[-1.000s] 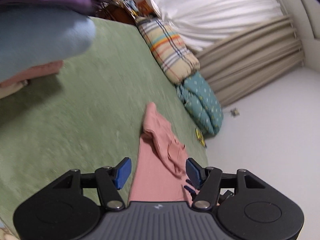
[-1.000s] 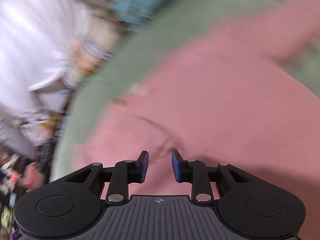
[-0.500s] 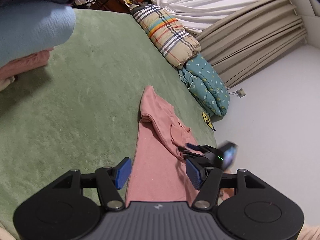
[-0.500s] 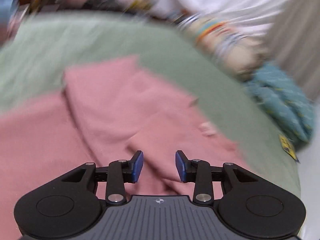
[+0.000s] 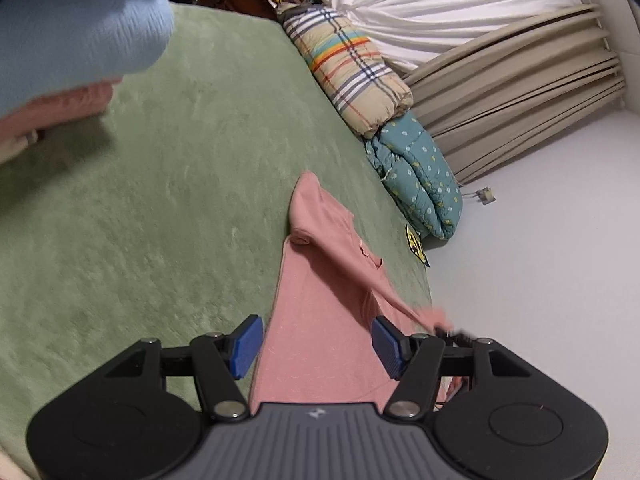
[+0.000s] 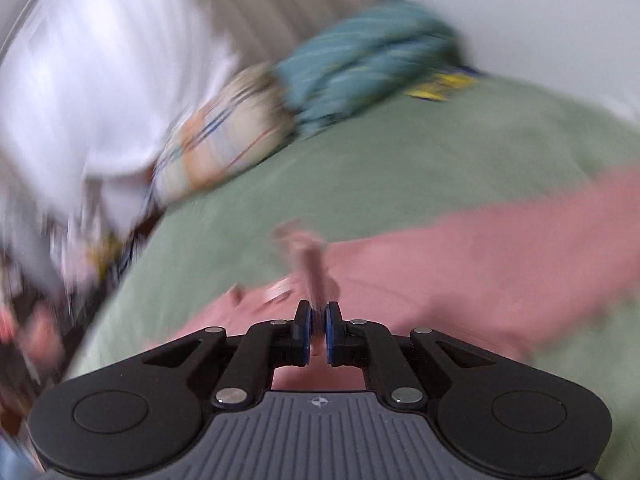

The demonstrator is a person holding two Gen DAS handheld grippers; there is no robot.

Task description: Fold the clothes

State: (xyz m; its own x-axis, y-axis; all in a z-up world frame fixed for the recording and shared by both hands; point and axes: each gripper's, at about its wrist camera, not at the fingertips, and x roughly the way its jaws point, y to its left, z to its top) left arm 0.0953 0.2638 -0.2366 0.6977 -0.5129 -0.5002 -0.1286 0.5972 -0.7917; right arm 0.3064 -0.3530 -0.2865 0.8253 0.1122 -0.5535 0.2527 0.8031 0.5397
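Right wrist view: right gripper (image 6: 317, 330), jaws just closed, pinches pink garment (image 6: 460, 268)'s edge; thin bite may slip, while left gripper (image 5: 316, 346) hovers spread.

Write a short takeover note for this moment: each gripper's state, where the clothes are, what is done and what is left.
Right gripper: just closed, shut on a bunched edge of the pink garment.
Left gripper: open above the garment, its pads not touching the cloth.
Garment: on the green blanket, a narrow strip with one part turned over.
Stack of folded clothes: far left.
Done: right grip taken.
Left: left grip, probably, then finish folding.
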